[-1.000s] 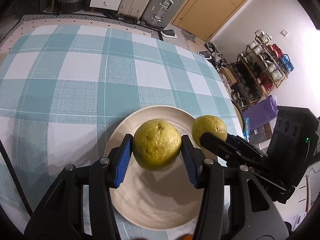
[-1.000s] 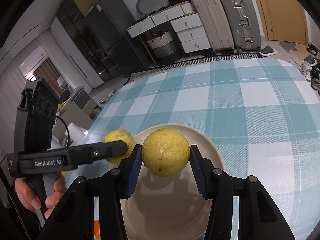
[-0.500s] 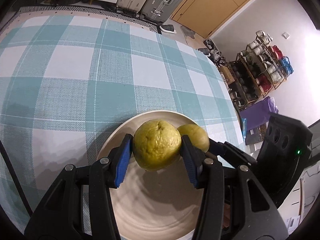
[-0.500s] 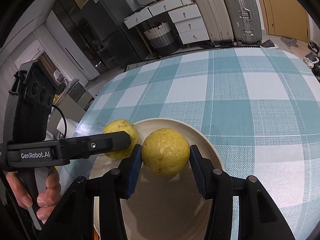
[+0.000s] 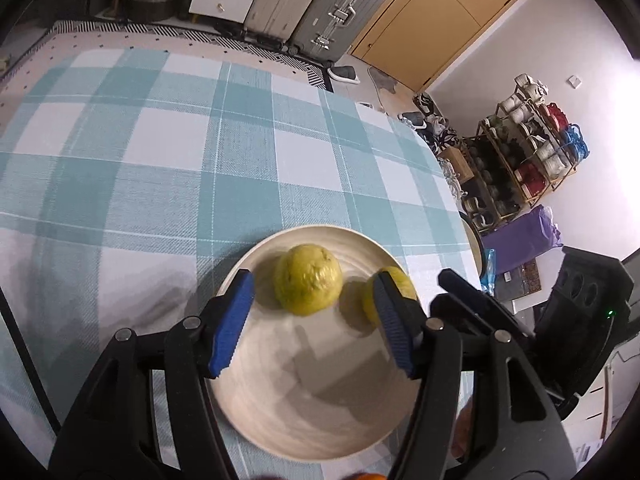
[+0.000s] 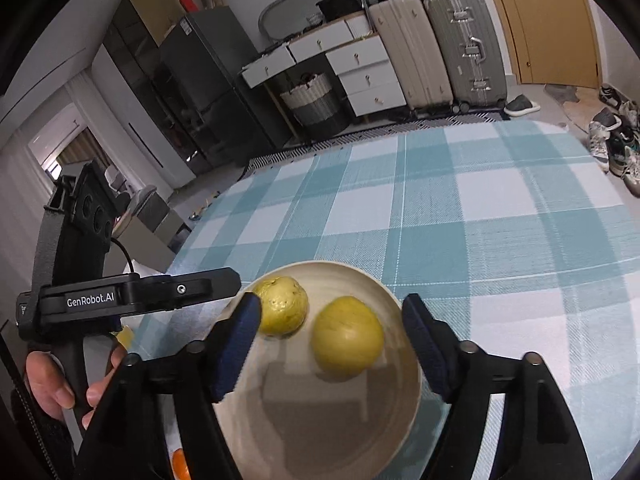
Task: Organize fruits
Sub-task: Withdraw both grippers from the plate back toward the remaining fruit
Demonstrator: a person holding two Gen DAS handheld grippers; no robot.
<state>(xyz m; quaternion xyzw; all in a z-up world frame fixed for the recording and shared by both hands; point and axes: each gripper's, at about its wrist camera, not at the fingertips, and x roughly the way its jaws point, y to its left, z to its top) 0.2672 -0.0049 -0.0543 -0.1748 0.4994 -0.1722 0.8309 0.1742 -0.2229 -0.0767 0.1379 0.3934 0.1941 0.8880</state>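
Hovering both grippers, left [image 5: 312, 320] and right [image 6: 332, 344], spread wide over two yellow fruits [image 6: 347, 338] resting on the plate [image 6: 320, 440], we judge the next move a retreat.

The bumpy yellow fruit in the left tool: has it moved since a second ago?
Yes. The fruit dropped from the open left tool onto the plate.
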